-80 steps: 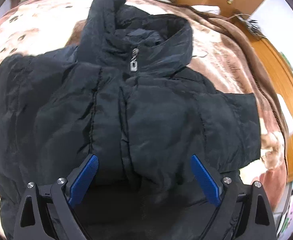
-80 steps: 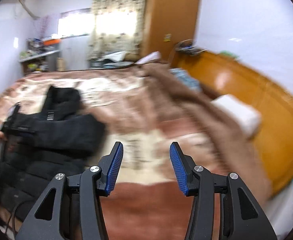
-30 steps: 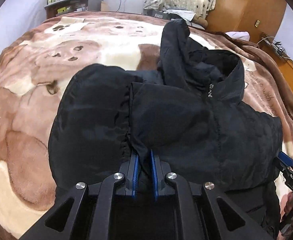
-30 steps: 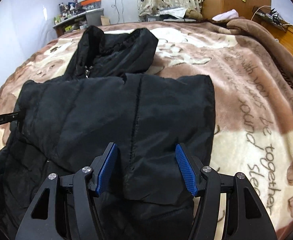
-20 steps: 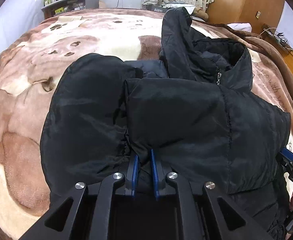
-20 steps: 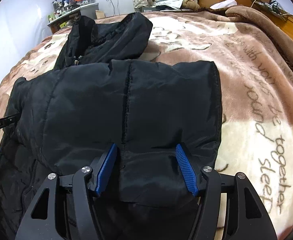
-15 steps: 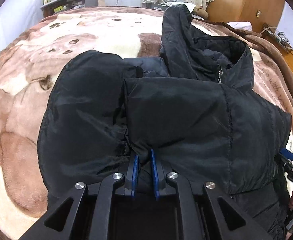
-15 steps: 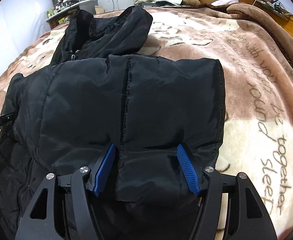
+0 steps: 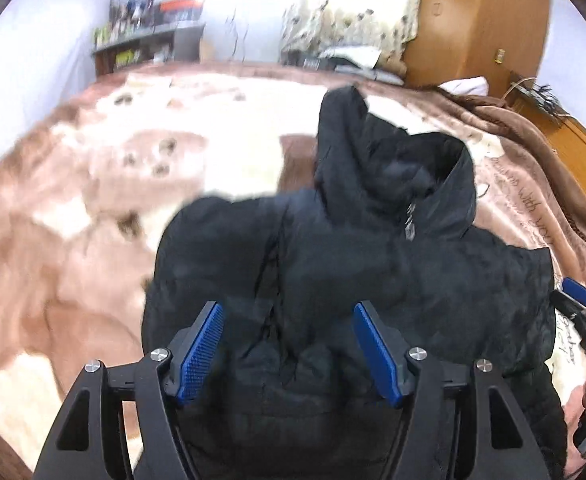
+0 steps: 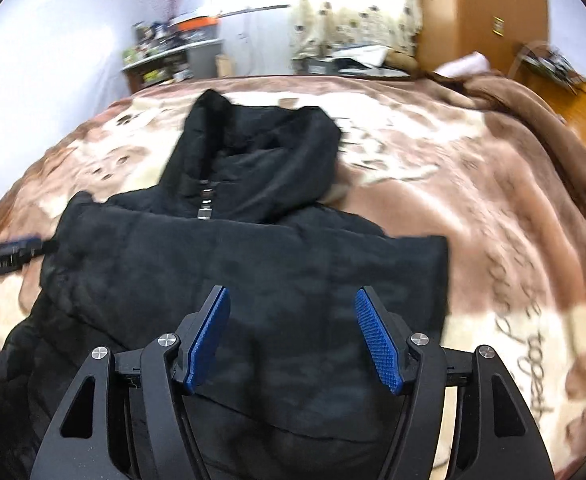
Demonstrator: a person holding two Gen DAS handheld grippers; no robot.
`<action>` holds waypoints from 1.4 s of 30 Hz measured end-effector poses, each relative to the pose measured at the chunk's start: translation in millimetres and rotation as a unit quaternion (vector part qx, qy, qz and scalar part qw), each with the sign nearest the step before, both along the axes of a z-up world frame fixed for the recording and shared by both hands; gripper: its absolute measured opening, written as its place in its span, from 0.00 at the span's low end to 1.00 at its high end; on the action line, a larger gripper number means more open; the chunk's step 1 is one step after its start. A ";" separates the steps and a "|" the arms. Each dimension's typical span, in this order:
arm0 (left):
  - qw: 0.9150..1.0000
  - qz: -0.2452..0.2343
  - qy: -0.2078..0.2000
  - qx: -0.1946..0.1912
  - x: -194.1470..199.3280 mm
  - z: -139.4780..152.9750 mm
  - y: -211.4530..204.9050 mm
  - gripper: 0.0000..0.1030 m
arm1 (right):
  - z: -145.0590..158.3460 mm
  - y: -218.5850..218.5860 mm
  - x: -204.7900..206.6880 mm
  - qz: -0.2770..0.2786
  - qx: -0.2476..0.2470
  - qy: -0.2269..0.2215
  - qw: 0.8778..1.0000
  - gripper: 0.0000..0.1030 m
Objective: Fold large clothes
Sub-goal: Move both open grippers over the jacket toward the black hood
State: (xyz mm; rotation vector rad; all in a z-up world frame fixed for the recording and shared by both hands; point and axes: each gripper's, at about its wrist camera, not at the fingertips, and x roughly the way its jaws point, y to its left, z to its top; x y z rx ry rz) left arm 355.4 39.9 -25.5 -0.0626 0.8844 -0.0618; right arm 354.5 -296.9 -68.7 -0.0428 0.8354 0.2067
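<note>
Jacket point(image 9: 373, 280) on the blanket point(image 9: 73, 240), hood at 12 o'clock. Left claw point(image 9: 289, 350) opening with nothing pinched; right claw point(image 10: 293, 338) apart and empty. Looks puffy, soft and slick, so I'd grip a seam or the hem.

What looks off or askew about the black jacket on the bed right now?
The black jacket lies with both sleeves folded across its chest, but the hood is still bunched up and leaning to one side on the blanket, not flattened. Nothing looks spilled or damaged.
</note>
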 end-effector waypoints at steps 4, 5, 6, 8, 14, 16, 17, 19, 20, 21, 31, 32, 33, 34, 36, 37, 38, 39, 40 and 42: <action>0.999 -0.030 0.017 0.012 20.8 -9.1 -19.7 0.71 | -21.9 16.9 13.5 0.013 -0.010 0.029 0.999 0.64; 0.999 -0.032 0.029 0.030 26.3 -16.8 -25.2 0.71 | -31.2 18.9 18.2 0.015 -0.003 0.043 0.999 0.64; 0.998 -0.036 0.036 0.038 30.4 -23.1 -29.3 0.71 | -38.0 20.3 21.3 0.015 -0.002 0.053 0.998 0.64; 0.996 -0.039 0.066 0.033 38.7 -42.6 -30.6 0.71 | -55.8 22.8 29.3 0.012 -0.012 0.066 0.998 0.64; 0.996 -0.029 0.080 0.006 43.1 -70.4 -22.6 0.77 | -68.9 17.5 27.5 0.022 -0.009 0.072 0.997 0.64; 0.996 -0.033 0.081 0.017 45.7 -72.8 -26.3 0.78 | -72.3 18.0 30.9 0.023 -0.007 0.075 0.997 0.64; 0.996 -0.035 0.081 0.022 47.3 -73.7 -25.6 0.79 | -73.1 17.8 31.5 0.021 -0.002 0.077 0.997 0.65; 0.995 -0.036 0.089 0.017 50.6 -72.3 -24.6 0.80 | -73.4 17.2 33.4 0.022 0.002 0.082 0.996 0.65; 0.995 -0.036 0.095 0.010 52.1 -69.4 -22.8 0.79 | -71.5 15.9 35.2 0.024 0.006 0.089 0.996 0.65; 0.994 -0.037 0.101 -0.001 53.5 -65.7 -19.4 0.79 | -69.0 16.1 36.1 0.024 0.008 0.094 0.995 0.65; 0.994 -0.056 0.058 -0.073 95.7 13.6 8.8 0.79 | 7.0 -30.4 65.5 -0.007 0.110 0.041 0.993 0.65; 0.993 -0.057 0.057 -0.082 105.5 19.3 10.7 0.80 | 13.0 -35.6 73.9 -0.014 0.109 0.033 0.993 0.65; 0.993 -0.053 0.058 -0.085 115.3 23.6 12.2 0.81 | 16.5 -40.1 81.3 -0.022 0.109 0.030 0.993 0.65; 0.994 -0.053 0.054 -0.075 124.3 27.6 11.3 0.82 | 18.8 -45.1 89.9 -0.034 0.114 0.029 0.992 0.65; 0.995 -0.057 0.048 -0.061 138.8 31.7 8.3 0.84 | 20.1 -51.8 107.4 -0.049 0.120 0.033 0.991 0.67; 0.996 -0.049 0.045 -0.061 147.6 33.1 7.6 0.84 | 19.3 -53.4 114.4 -0.048 0.123 0.035 0.991 0.69; 0.995 -0.048 0.046 -0.071 155.4 33.1 7.0 0.84 | 19.2 -52.6 123.8 -0.052 0.116 0.032 0.991 0.71; 0.994 -0.050 0.051 -0.083 162.5 32.1 6.2 0.84 | 20.1 -51.8 128.5 -0.053 0.109 0.030 0.992 0.71; 0.992 -0.052 0.057 -0.095 172.0 29.5 6.7 0.84 | 19.6 -47.9 137.5 -0.050 0.097 0.025 0.994 0.71; 0.990 -0.048 0.078 -0.103 192.3 19.4 4.6 0.84 | 17.9 -41.8 149.8 -0.041 0.082 0.024 0.996 0.71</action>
